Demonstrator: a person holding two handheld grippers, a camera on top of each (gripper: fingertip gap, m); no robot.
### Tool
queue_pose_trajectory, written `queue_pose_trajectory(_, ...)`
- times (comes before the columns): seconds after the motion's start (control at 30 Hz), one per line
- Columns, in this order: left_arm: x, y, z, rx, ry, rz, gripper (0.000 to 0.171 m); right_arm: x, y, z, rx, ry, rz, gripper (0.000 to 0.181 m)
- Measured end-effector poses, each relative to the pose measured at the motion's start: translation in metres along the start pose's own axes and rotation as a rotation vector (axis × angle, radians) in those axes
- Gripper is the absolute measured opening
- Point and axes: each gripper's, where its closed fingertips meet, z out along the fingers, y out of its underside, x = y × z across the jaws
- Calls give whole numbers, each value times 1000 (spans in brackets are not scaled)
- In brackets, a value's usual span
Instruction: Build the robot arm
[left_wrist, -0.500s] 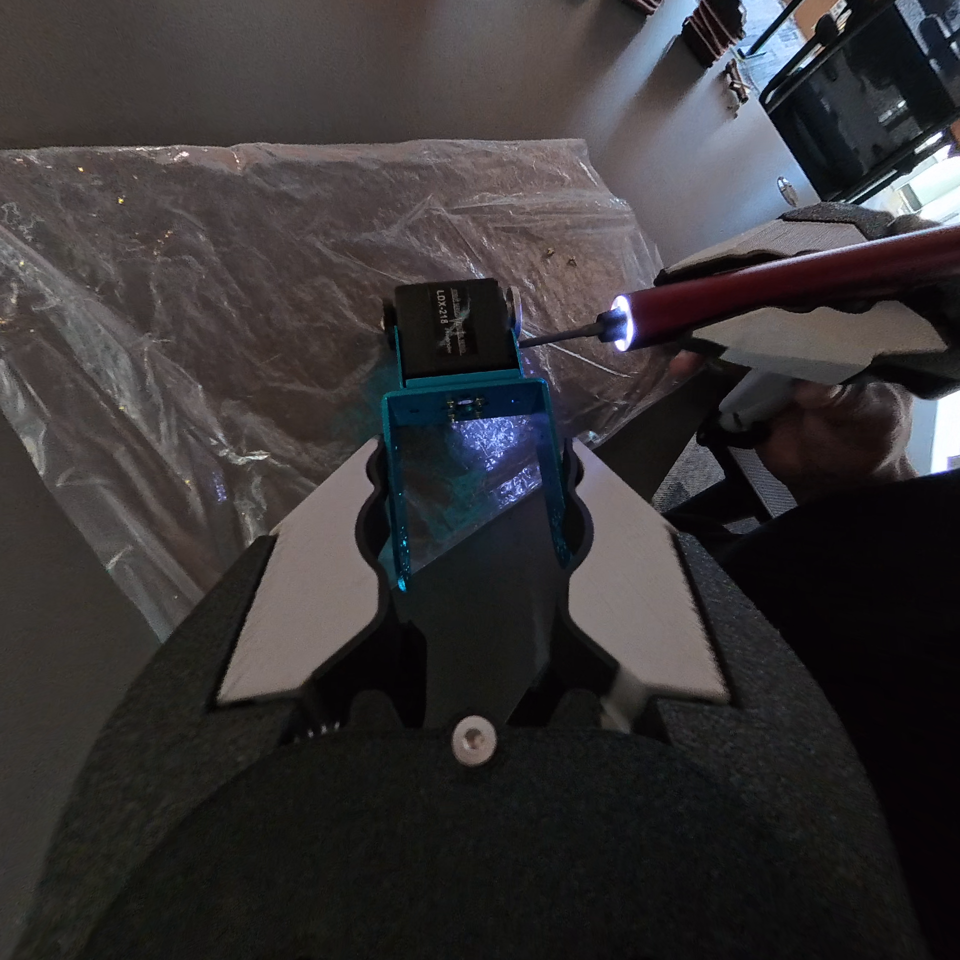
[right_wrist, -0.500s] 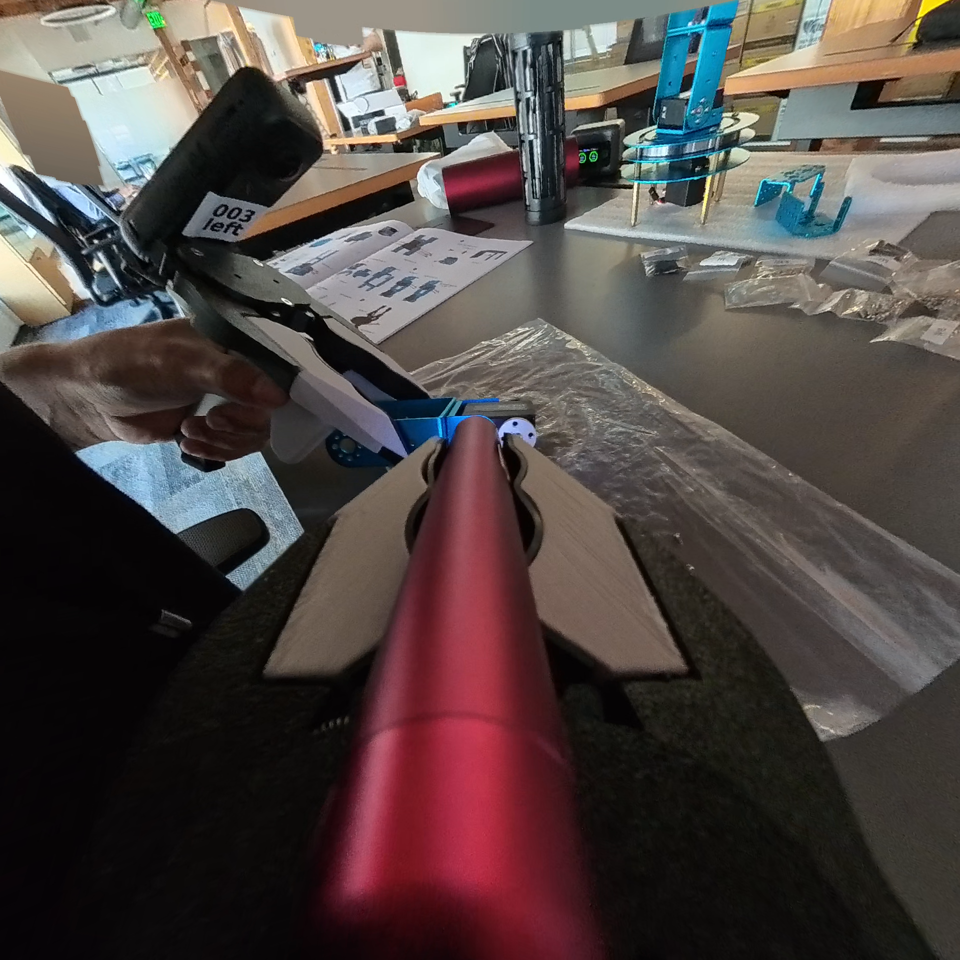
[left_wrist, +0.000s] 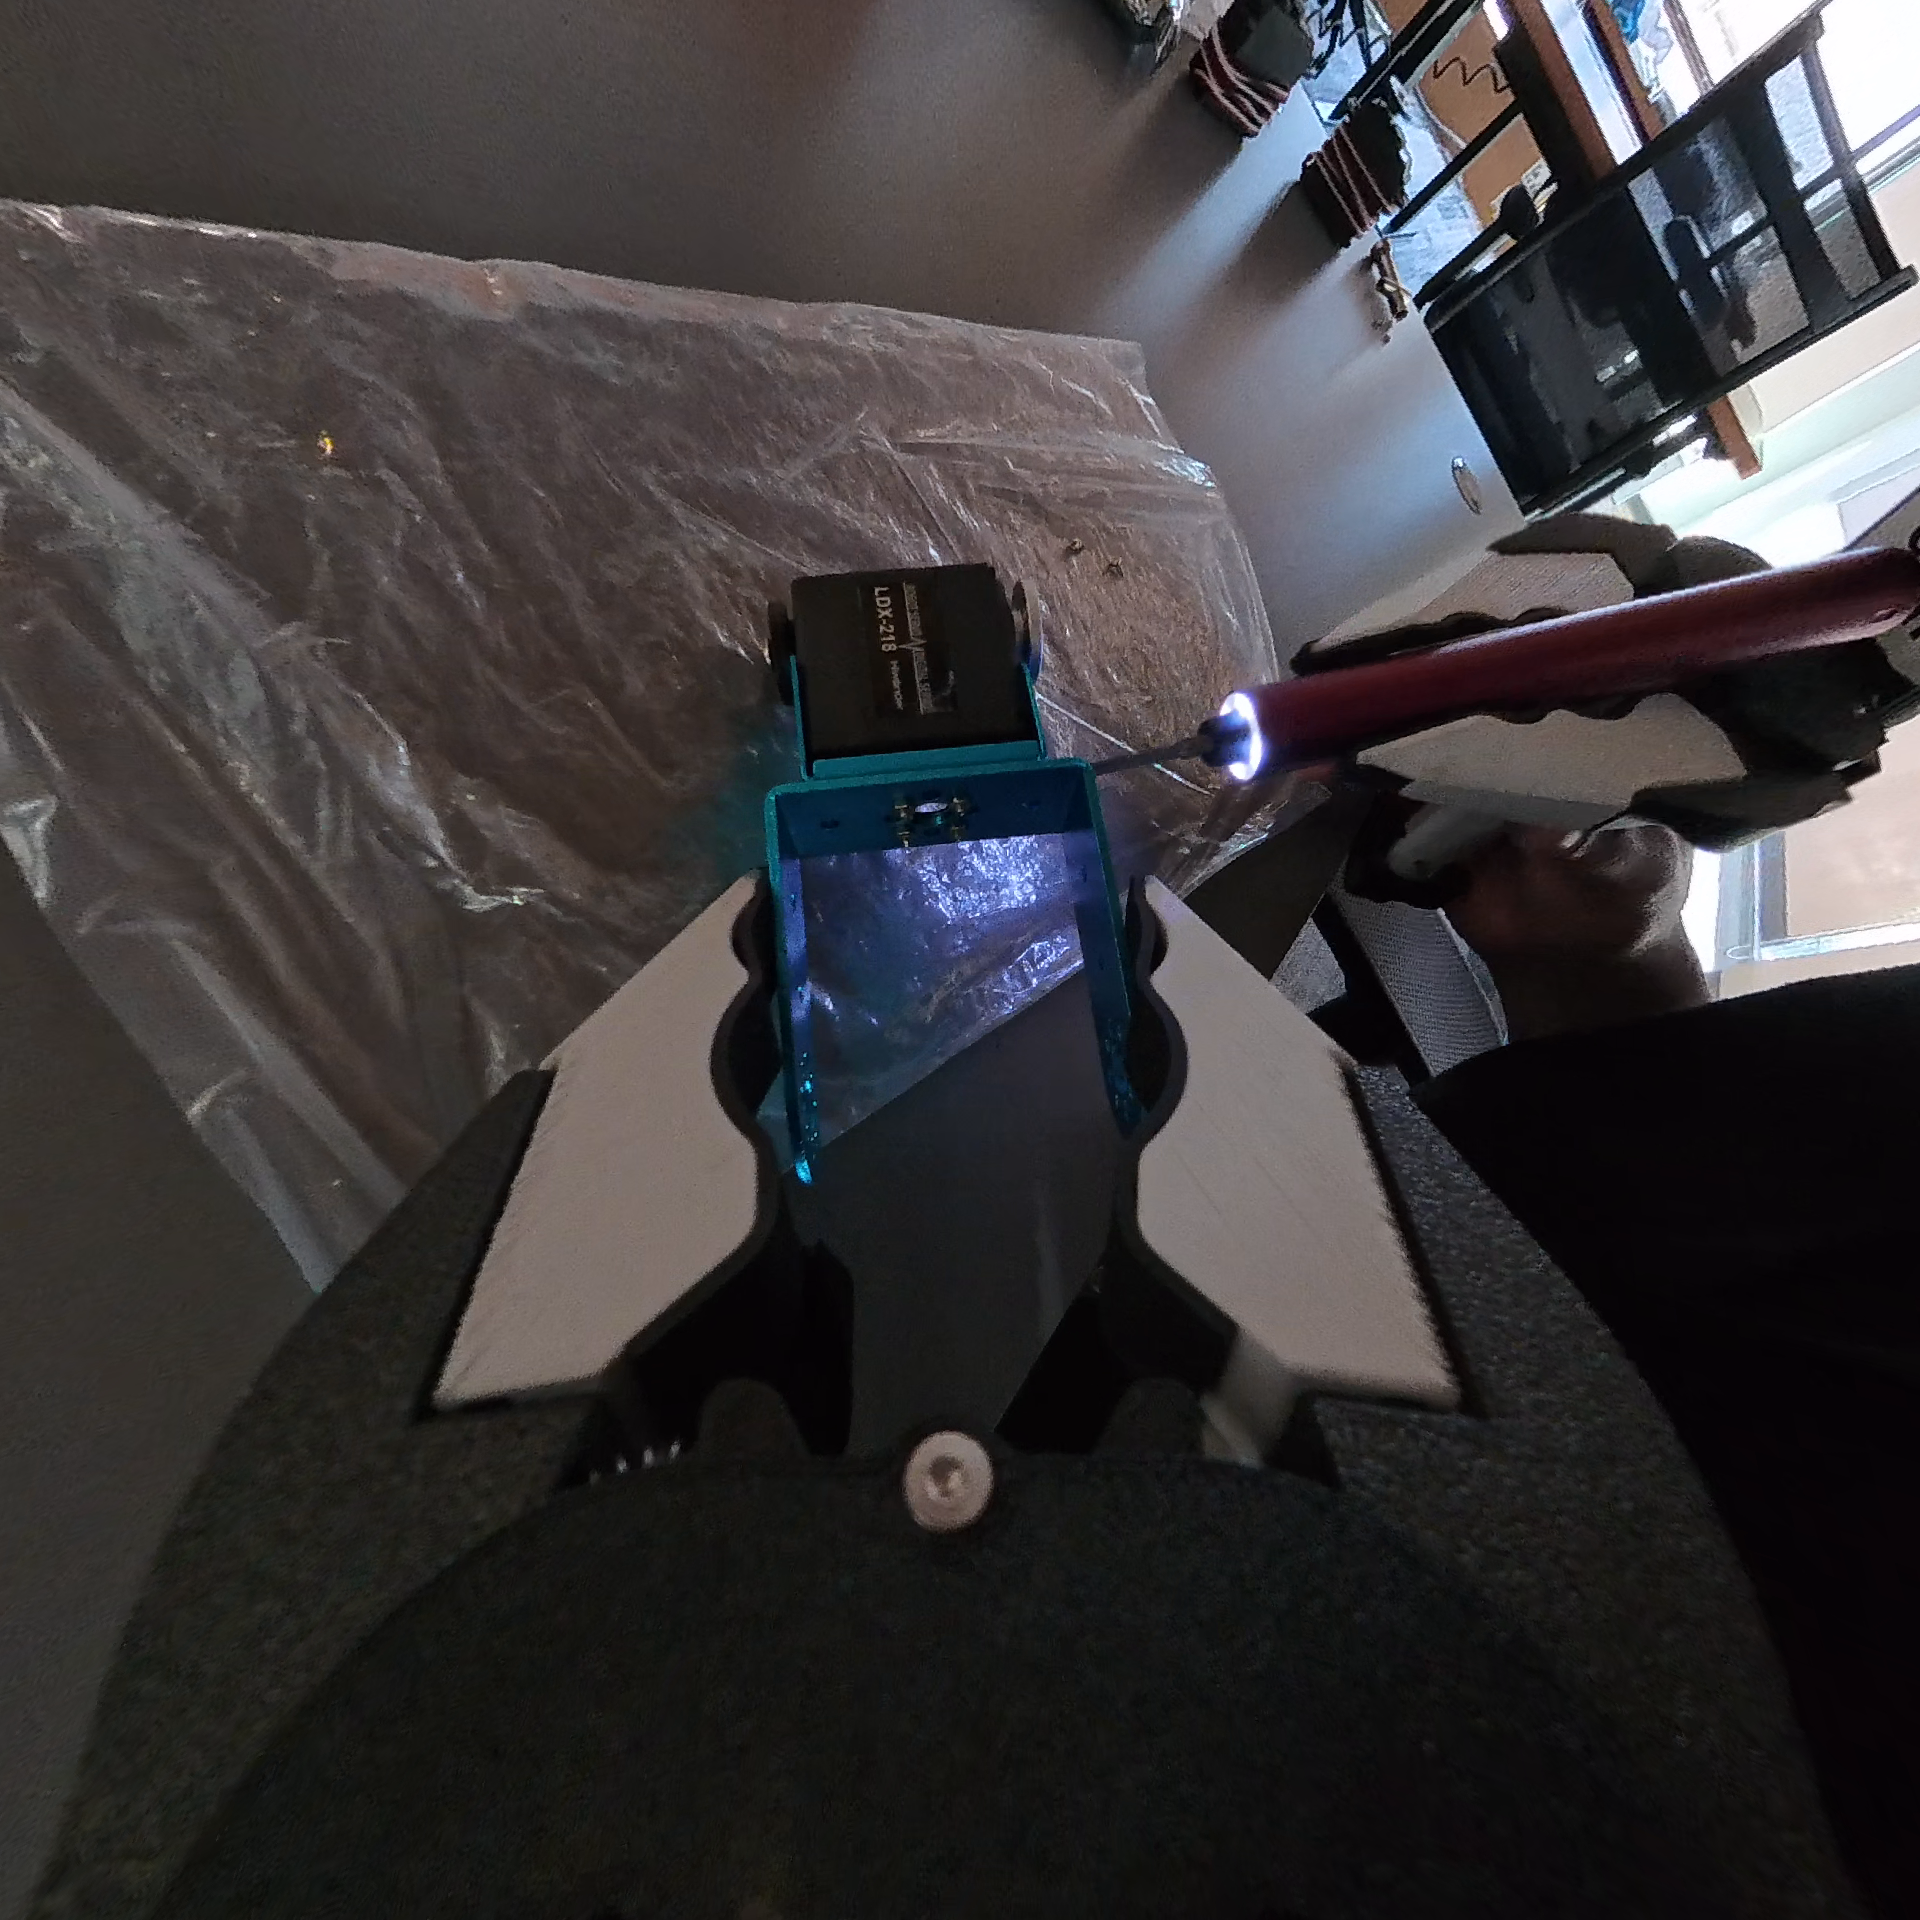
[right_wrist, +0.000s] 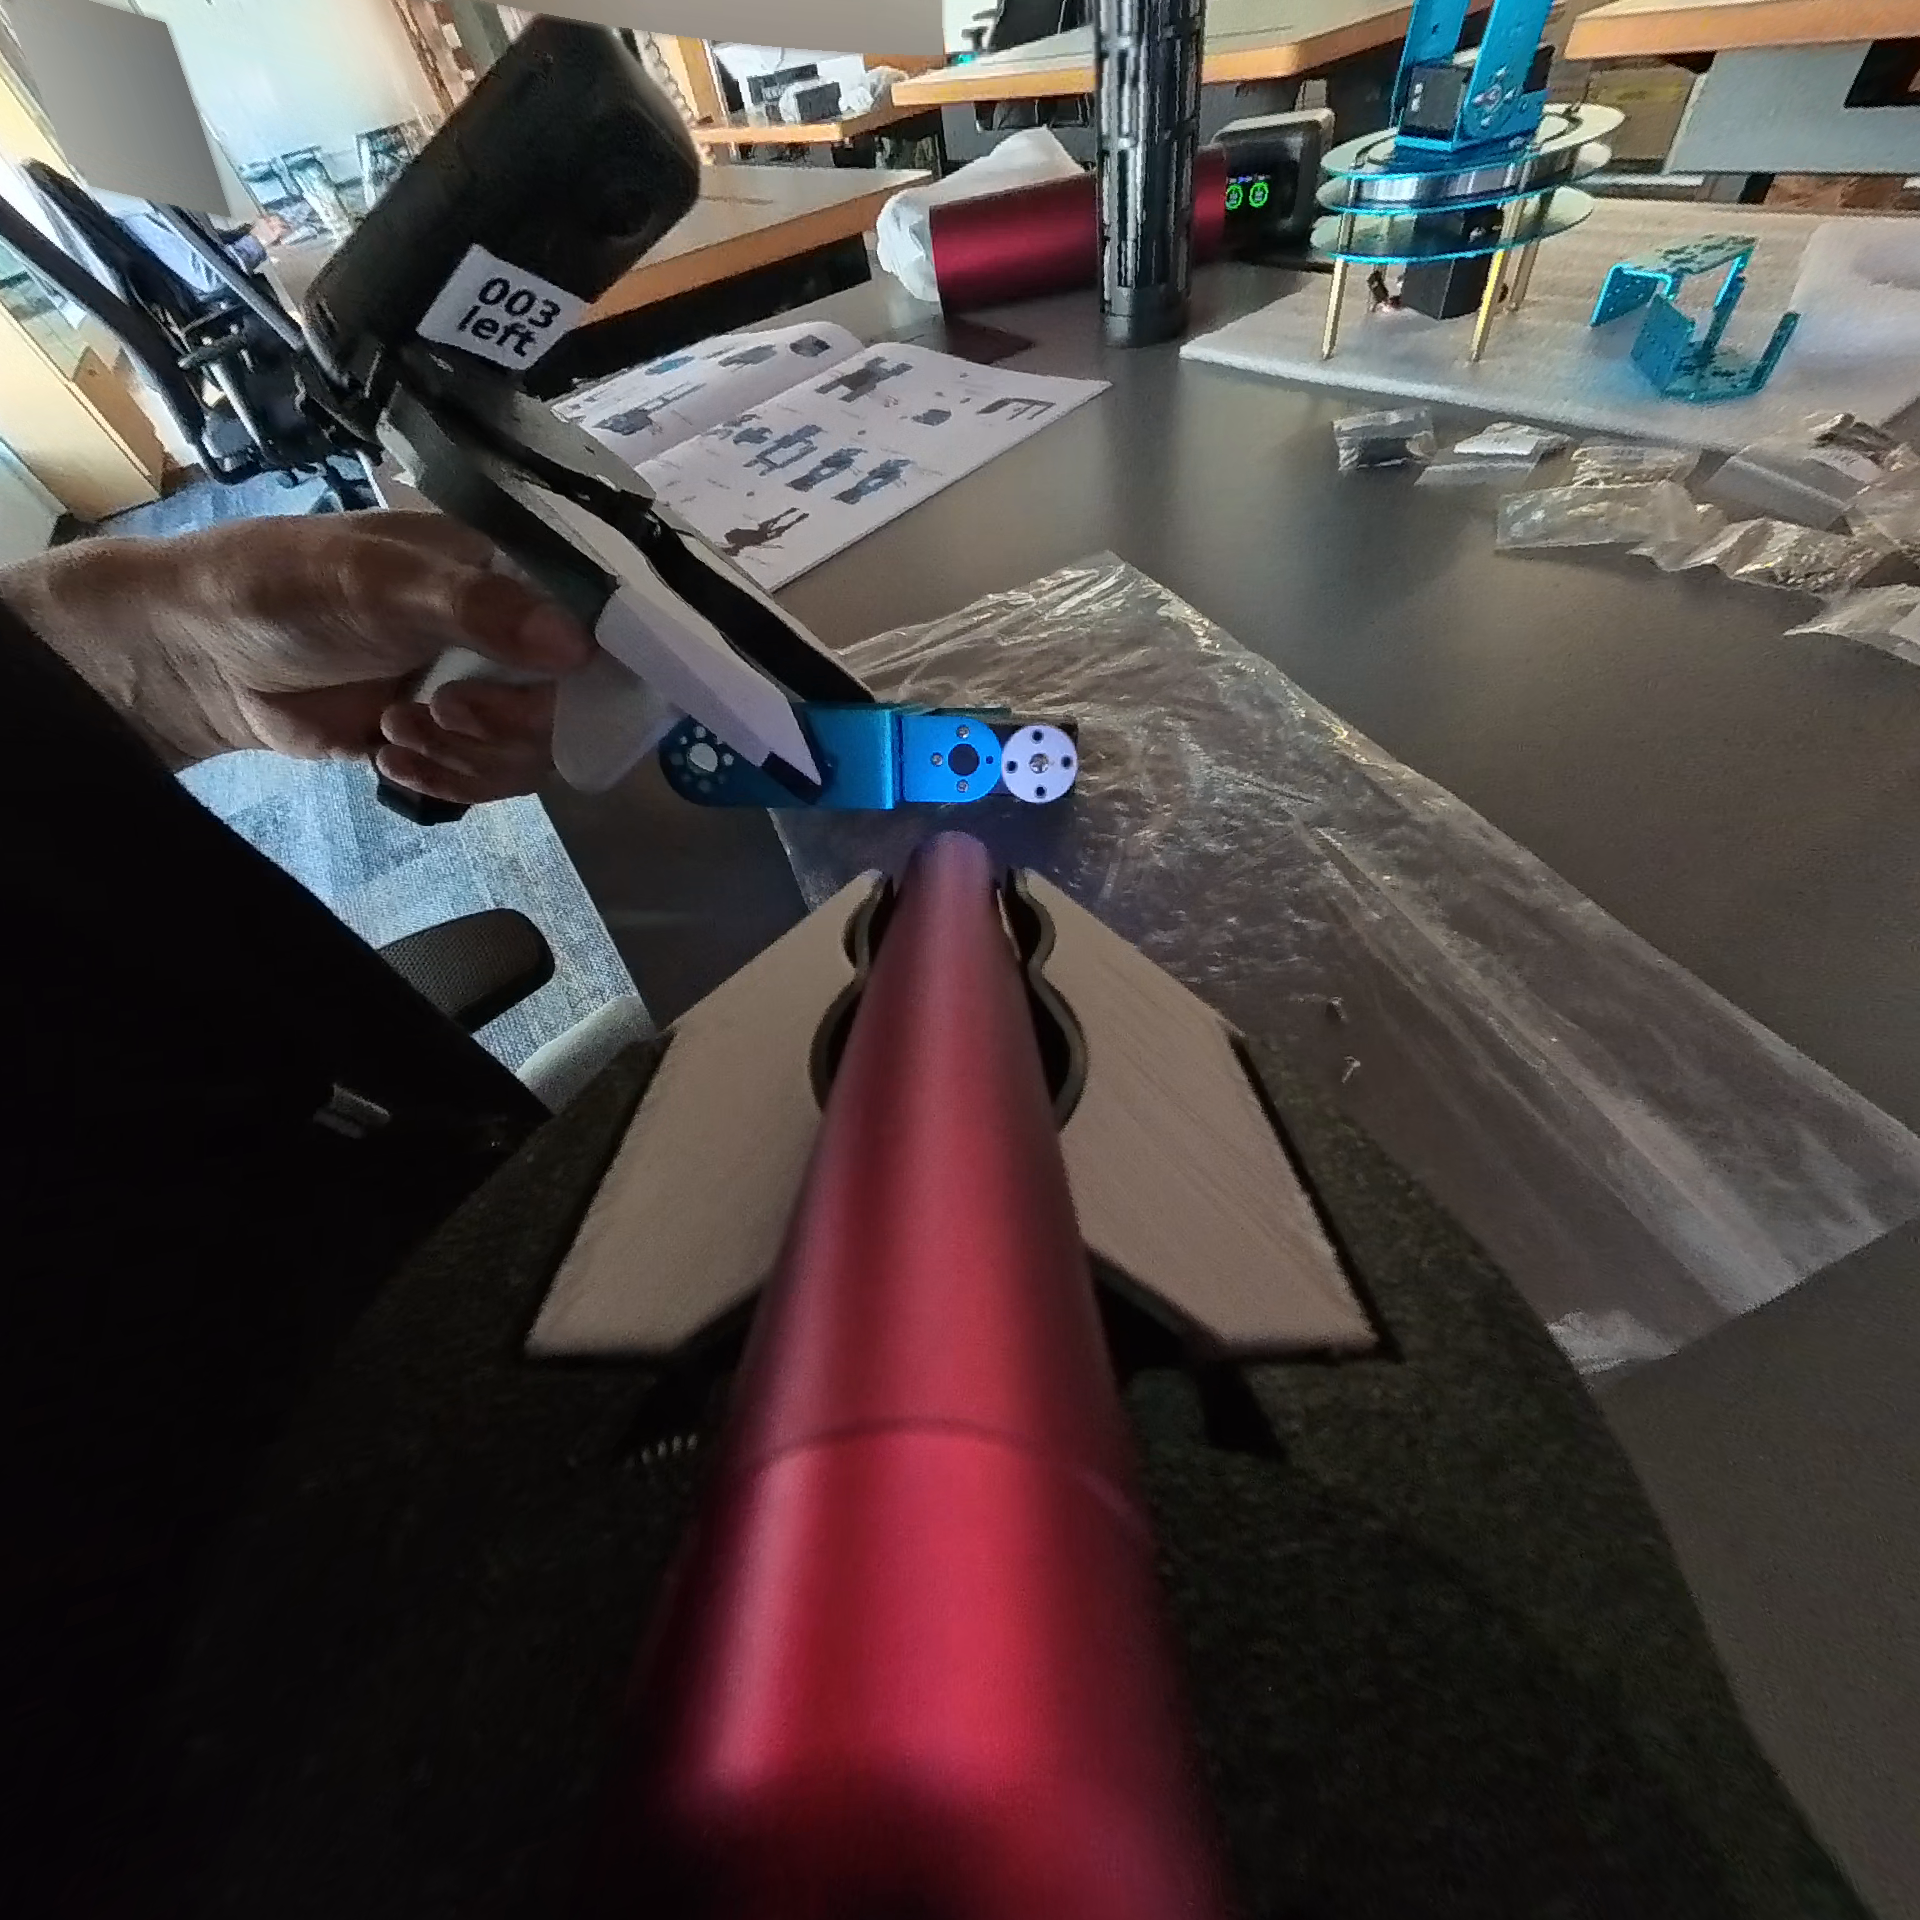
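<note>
- In the right wrist view the red screwdriver (right_wrist: 935, 1299) hides its own bit and tip, so whether it touches the blue bracket (right_wrist: 847, 764) cannot be told.
- The screwdriver's rear end runs off the bottom edge.
- In the left wrist view its handle is cut off by the right edge.
- The clear plastic sheet (left_wrist: 468, 623) on the table runs past the left edge.
- The small bags (right_wrist: 1683, 509) near the table's far right edge are too blurred to identify.

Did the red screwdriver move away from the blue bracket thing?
Yes. The red electric screwdriver backed off and dropped; the white servo horn and blue bracket, earlier partly behind its tip, now show fully above it.
</note>
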Motion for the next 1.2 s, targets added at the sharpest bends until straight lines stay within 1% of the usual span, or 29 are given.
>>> queue_pose_trajectory(0.2, 0, 0, 0, -1, -11, 2, 66, 1, -11, 3, 84, 30, 5, 22)
queue_pose_trajectory(0.3, 0, 0, 0, 0, -9, 0, 66, 0, -9, 6, 75, 28, 6, 20)
queue_pose_trajectory(0.33, 0, 0, 0, -1, -10, 2, 66, 1, -8, 7, 68, 33, 3, 22)
queue_pose_trajectory(0.67, 1, 1, 0, -3, -13, 18, 66, -2, -7, 13, 49, 25, 3, 23)
queue_pose_trajectory(0.97, 1, 1, 1, 1, -12, 19, 66, -1, -10, 10, 64, 23, 15, 22)
queue_pose_trajectory(1.07, 1, 3, 2, -6, -52, 73, 66, 3, -9, 5, 63, 21, 30, 22)
queue_pose_trajectory(1.2, 0, 9, 7, -42, -185, 246, 65, 8, 3, -4, -8, -3, 11, 22)
